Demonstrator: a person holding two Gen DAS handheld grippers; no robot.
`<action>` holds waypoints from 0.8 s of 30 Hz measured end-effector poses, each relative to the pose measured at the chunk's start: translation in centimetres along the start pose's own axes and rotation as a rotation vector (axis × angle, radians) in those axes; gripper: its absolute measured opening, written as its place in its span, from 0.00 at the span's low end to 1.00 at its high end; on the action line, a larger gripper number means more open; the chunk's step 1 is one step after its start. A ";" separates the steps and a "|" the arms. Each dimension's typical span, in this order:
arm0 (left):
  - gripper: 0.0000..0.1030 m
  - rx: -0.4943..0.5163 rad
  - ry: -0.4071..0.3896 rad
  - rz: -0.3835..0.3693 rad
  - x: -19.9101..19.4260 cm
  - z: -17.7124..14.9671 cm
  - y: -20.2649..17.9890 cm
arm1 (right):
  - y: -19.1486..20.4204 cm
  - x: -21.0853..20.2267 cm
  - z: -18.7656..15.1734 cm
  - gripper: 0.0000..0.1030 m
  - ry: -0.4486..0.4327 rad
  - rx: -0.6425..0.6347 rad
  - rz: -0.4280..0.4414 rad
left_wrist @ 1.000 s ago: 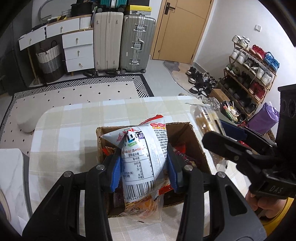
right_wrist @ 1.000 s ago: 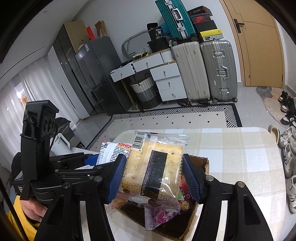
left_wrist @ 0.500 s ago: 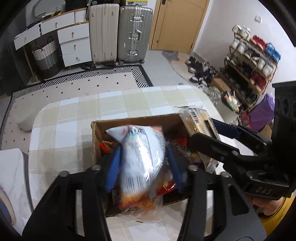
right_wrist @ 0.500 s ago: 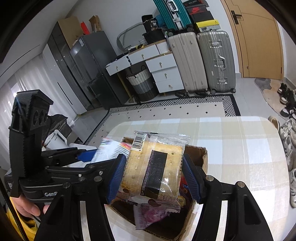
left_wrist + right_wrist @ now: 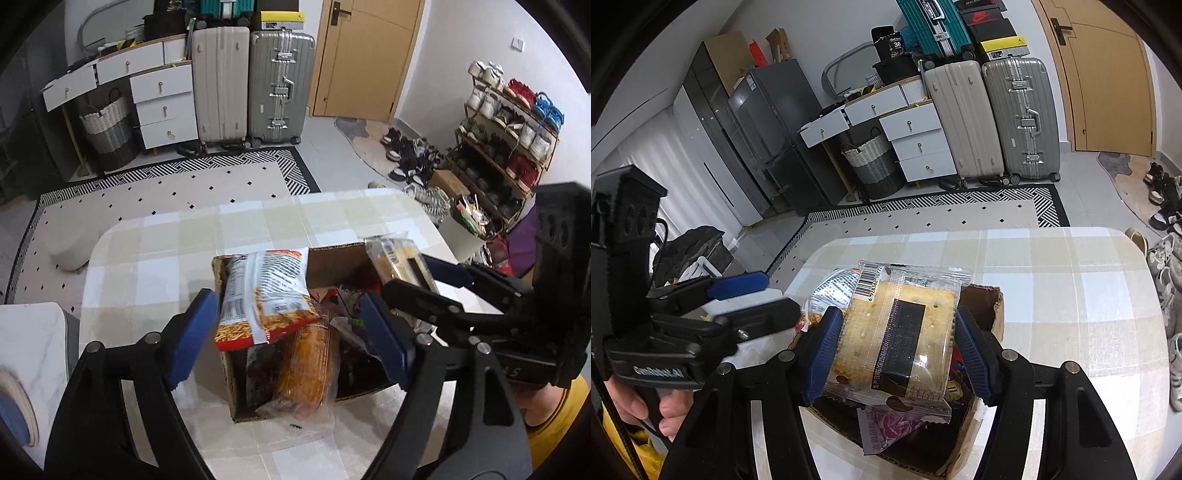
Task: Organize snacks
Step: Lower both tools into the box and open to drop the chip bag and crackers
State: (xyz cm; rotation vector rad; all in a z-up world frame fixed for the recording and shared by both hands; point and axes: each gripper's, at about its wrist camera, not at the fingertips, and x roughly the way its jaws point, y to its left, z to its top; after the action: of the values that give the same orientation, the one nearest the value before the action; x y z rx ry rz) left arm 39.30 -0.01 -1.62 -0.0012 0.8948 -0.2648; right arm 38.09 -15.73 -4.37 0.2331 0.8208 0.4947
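Note:
An open cardboard box (image 5: 226, 373) full of snack packets stands on the checked table (image 5: 258, 229). A white and red snack bag (image 5: 266, 291) lies tilted on the packets, against the box's left wall. My left gripper (image 5: 288, 336) hangs just above it. Its jaws are opening and its blue pads stand clear of the bag on both sides. My right gripper (image 5: 899, 350) is shut on a clear cracker pack (image 5: 897, 336), held upright over the box (image 5: 982, 306). From the left wrist view, the right gripper (image 5: 406, 277) and its pack (image 5: 395, 258) hang over the box's right rim.
In the right wrist view the left gripper (image 5: 764, 299) sits at the left with a hand (image 5: 639, 402) under it. A white marble surface (image 5: 33, 332) lies left of the table. Suitcases (image 5: 255, 81) and a shoe rack (image 5: 509, 147) stand on the floor beyond.
The left jaws have spread and let go of the white snack bag, which has tipped over onto the box's contents. The right gripper still holds the cracker pack in the same place.

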 end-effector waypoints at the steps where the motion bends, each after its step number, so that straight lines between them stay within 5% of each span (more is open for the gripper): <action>1: 0.76 -0.009 -0.003 -0.003 -0.3 0.0 0.2 | -0.1 0.1 -0.1 0.60 0.002 0.000 0.000; 15: 0.76 -0.076 -0.053 0.010 -5.2 -0.9 1.4 | 0.1 2.1 0.4 0.61 0.062 -0.001 -0.044; 24: 0.76 -0.072 -0.097 0.028 -8.4 -2.8 0.6 | 1.6 -1.2 0.7 0.62 -0.021 -0.030 -0.047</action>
State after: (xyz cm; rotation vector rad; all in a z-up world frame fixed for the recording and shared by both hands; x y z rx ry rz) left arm 32.31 2.76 3.04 -0.0678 0.8068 -0.2051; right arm 37.41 -15.02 -2.48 0.1905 0.7961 0.4592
